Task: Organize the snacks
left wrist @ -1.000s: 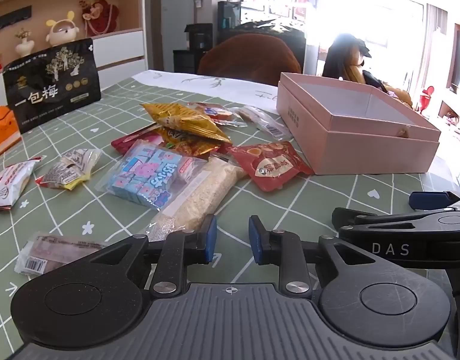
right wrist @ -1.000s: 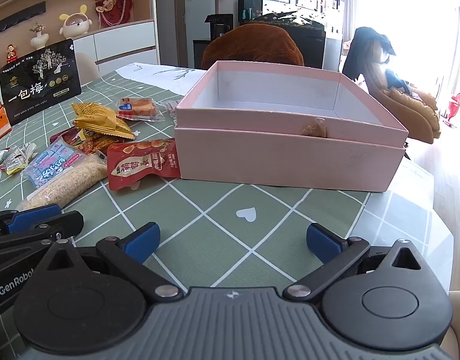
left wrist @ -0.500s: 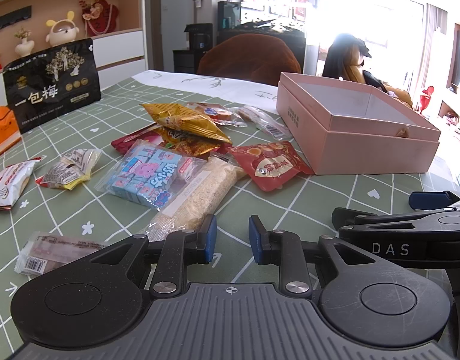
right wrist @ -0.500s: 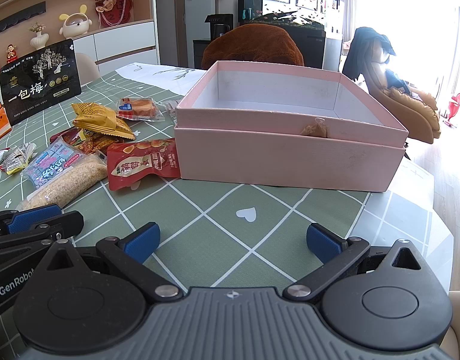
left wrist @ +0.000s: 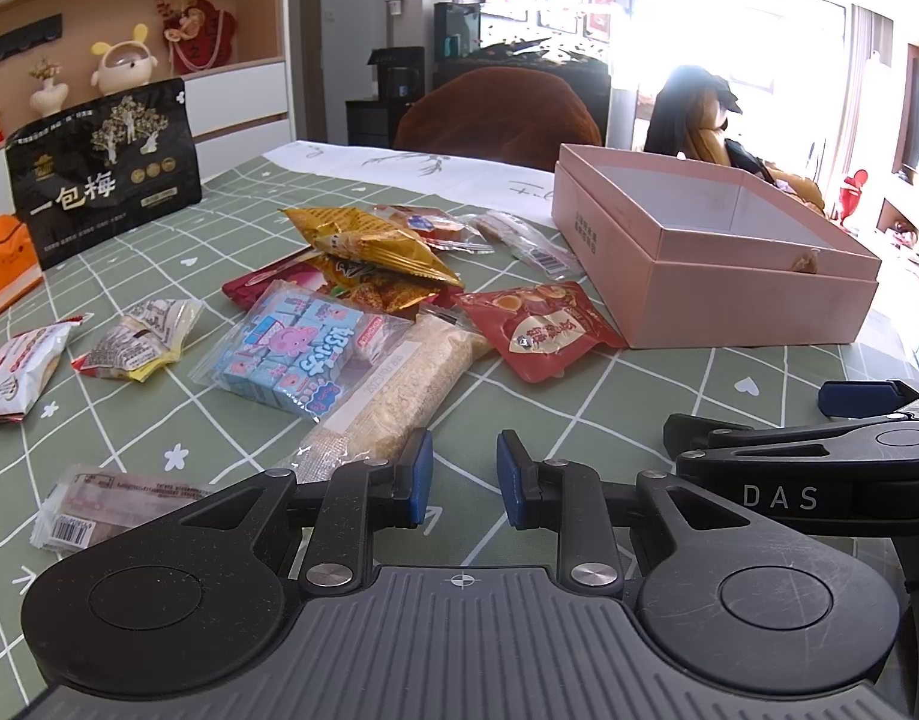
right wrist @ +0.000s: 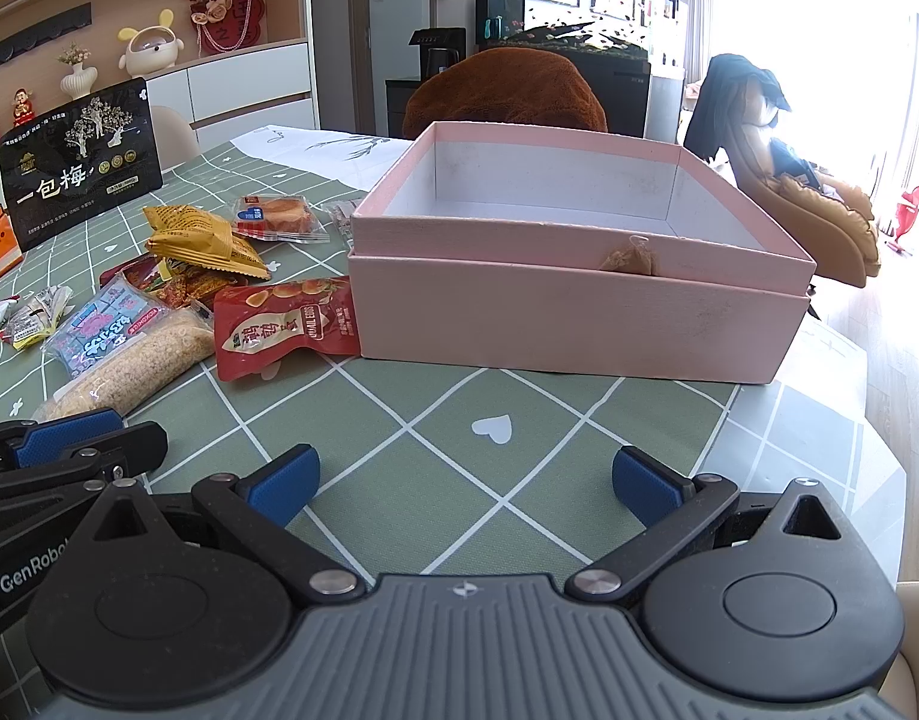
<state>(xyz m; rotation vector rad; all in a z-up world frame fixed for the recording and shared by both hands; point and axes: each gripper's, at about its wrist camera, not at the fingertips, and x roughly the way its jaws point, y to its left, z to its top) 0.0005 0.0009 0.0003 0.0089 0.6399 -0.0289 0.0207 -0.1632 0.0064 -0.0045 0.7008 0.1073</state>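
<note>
Pink box (right wrist: 573, 315) sits open on the green checked tablecloth (right wrist: 399, 438); we see snacks (left wrist: 339, 324) piled just left of it, red pouch (right wrist: 279, 324) apparently touching its wall. Left gripper (left wrist: 462, 474) narrowed, nothing between pads; right gripper (right wrist: 462, 480) spread wide, empty.

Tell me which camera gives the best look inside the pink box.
The right wrist view: the pink box sits square ahead, open top facing the camera, its pale inner walls and part of the floor visible, with no snack seen inside. The left wrist view shows the box off to the right at an angle, with less of the inside.
</note>
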